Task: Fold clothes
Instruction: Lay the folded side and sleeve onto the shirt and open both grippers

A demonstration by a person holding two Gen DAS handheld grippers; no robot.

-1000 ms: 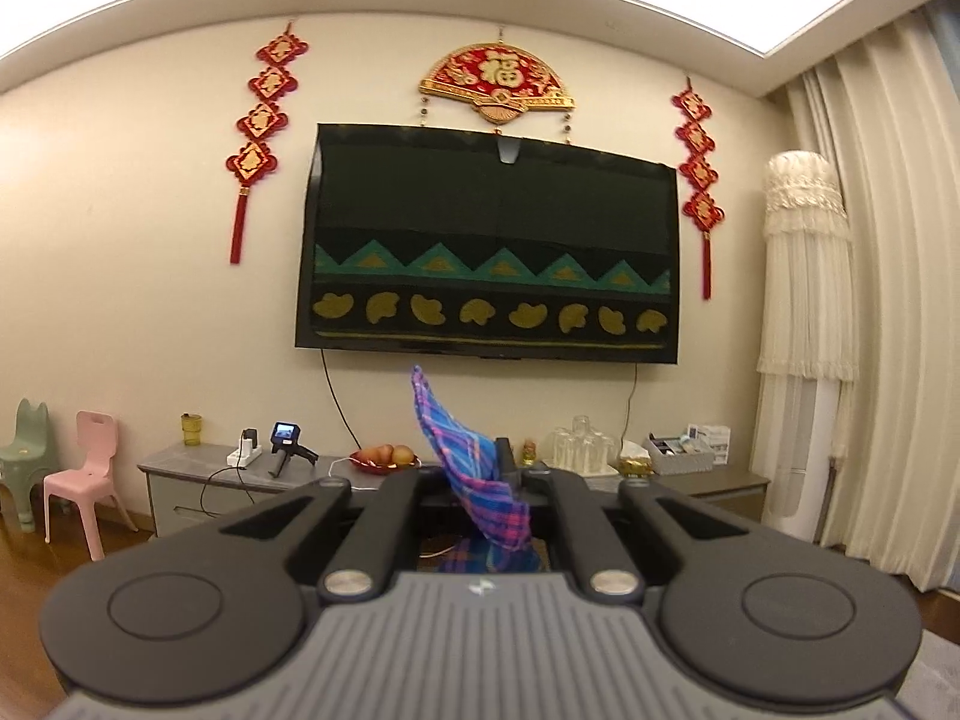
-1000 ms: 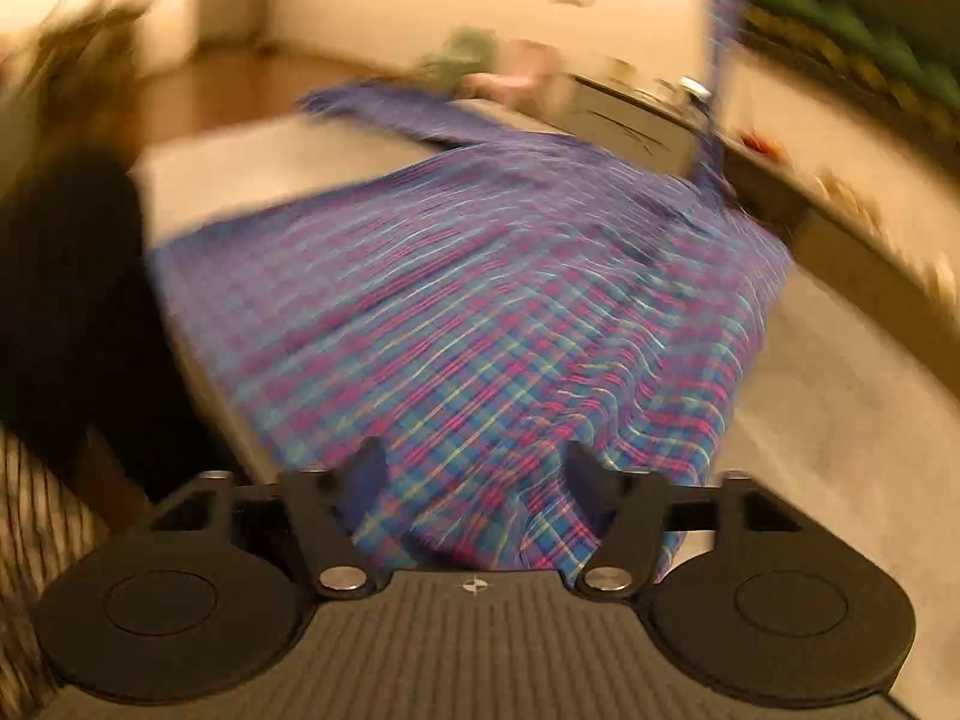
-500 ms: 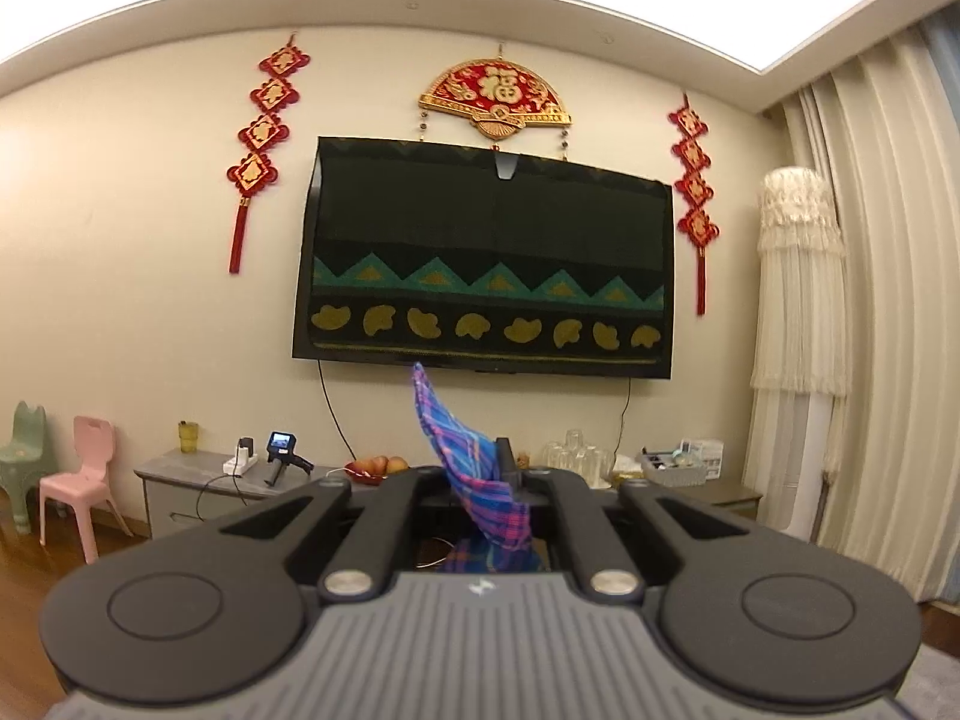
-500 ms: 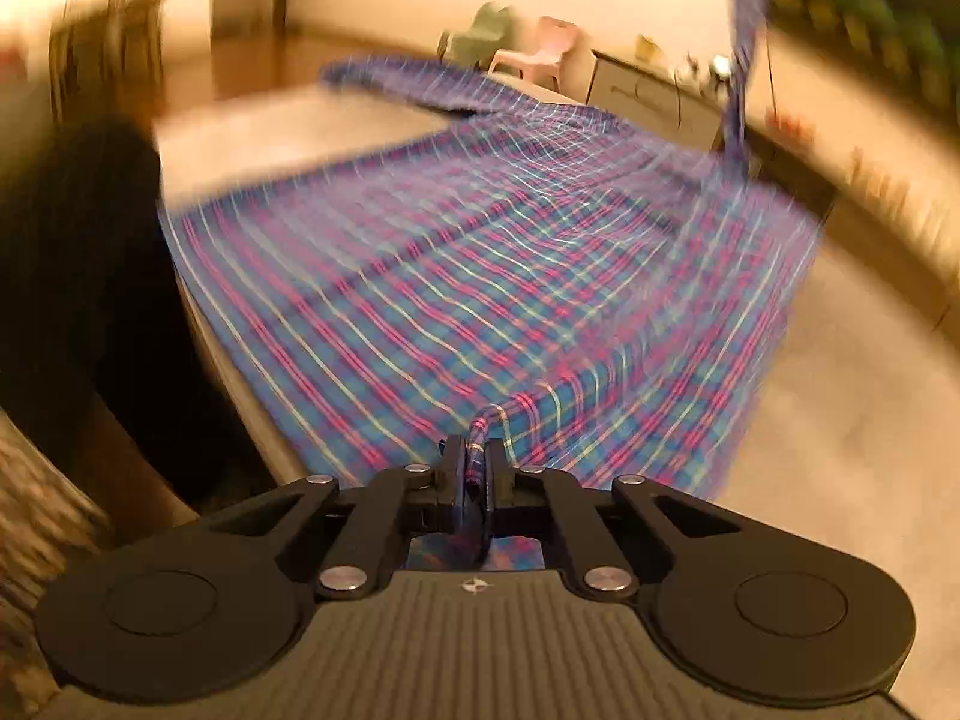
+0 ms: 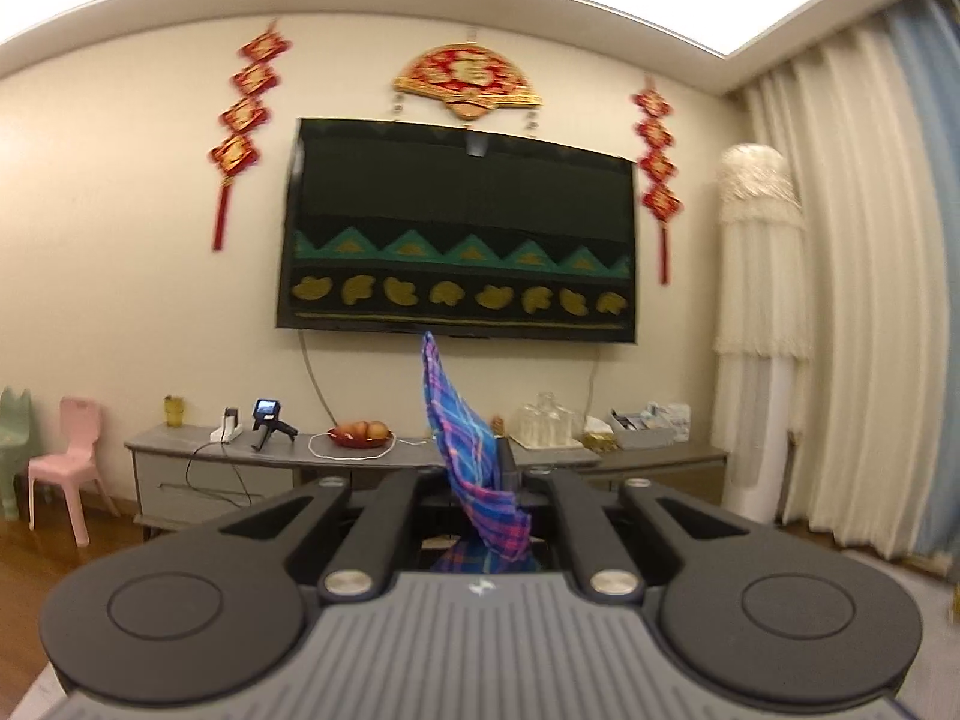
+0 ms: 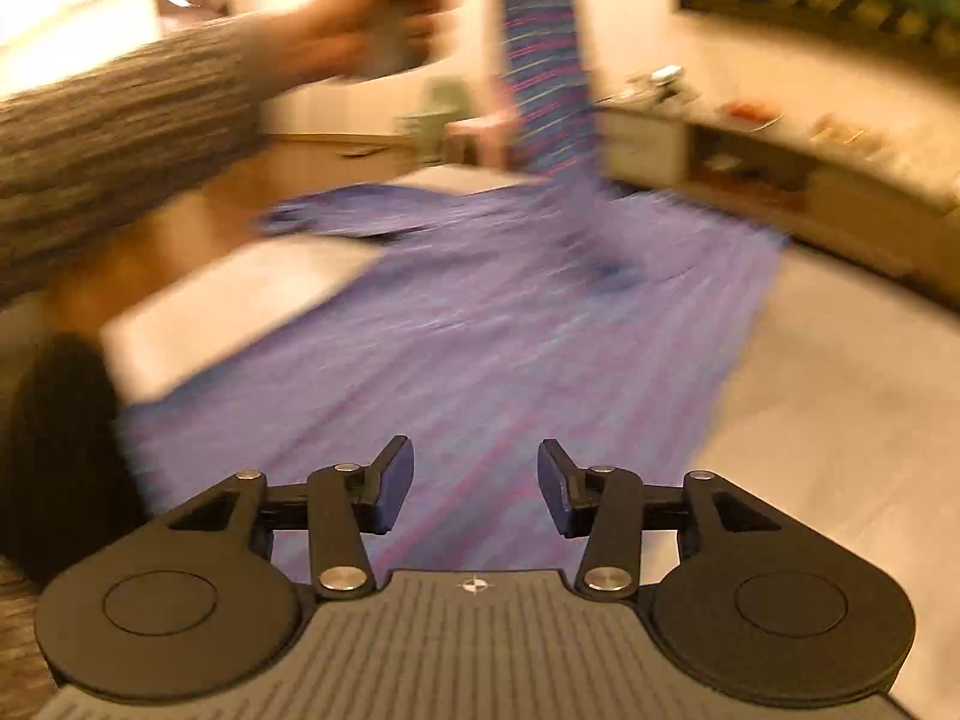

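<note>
A blue and pink plaid shirt (image 6: 480, 312) lies spread over a pale table (image 6: 240, 294), blurred by motion. One part of it rises in a strip (image 6: 543, 60) to the top of the right wrist view, where a hand holds the left gripper. In the left wrist view my left gripper (image 5: 480, 468) is shut on a fold of the plaid shirt (image 5: 465, 444), held high and facing the wall. My right gripper (image 6: 475, 483) is open and empty just above the near end of the shirt.
A wall TV (image 5: 459, 228) hangs above a grey cabinet (image 5: 252, 474) with a fruit bowl (image 5: 360, 435), glasses and boxes. A pink child's chair (image 5: 66, 468) stands at left, curtains (image 5: 864, 300) at right. The person's sleeved arm (image 6: 132, 120) crosses the upper left.
My right gripper was shut on the shirt's near edge half a second ago and has now opened and let it go. The left gripper still holds its fold high, shifted slightly.
</note>
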